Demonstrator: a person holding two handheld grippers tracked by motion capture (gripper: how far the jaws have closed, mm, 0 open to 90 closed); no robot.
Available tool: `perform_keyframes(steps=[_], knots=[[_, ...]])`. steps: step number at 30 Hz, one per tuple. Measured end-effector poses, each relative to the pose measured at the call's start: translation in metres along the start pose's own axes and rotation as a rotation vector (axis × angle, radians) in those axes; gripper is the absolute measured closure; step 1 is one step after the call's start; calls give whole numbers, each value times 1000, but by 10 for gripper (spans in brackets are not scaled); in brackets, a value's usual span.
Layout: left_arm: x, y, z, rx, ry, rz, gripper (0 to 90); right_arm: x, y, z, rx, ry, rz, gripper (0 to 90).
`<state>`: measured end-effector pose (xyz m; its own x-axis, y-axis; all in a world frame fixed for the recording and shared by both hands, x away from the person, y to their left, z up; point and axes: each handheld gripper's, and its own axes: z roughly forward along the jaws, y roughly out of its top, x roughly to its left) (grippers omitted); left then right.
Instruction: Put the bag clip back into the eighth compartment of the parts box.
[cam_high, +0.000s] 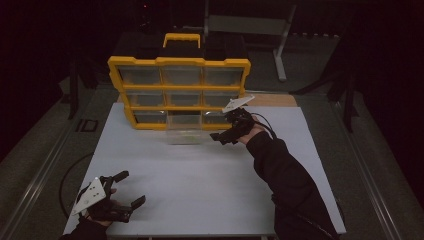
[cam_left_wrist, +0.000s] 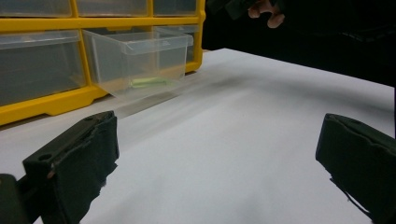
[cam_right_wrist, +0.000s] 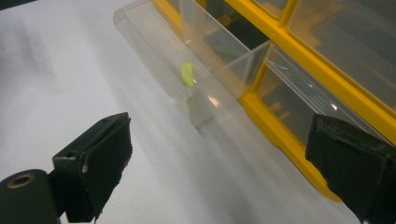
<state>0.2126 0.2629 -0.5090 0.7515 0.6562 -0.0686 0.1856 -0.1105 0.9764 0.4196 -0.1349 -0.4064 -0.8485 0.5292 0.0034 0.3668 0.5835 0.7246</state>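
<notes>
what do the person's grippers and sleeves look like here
Both the left gripper and the right gripper are black, each with two blocky, flat-faced jaws and a pale grey three-cornered plate on top. A black cable loops from the right gripper by the wrist. The right arm wears a black long sleeve, and a dark cuff shows at the left wrist.

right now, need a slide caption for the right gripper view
Open right gripper faces a clear drawer pulled out of the yellow organizer, a green item inside.
</notes>
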Motion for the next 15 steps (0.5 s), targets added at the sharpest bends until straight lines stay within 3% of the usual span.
perform_keyframes(steps=[15], knots=[[0,0,0,2,2,1,4,0,-39,-19,-43,-53,27,76]])
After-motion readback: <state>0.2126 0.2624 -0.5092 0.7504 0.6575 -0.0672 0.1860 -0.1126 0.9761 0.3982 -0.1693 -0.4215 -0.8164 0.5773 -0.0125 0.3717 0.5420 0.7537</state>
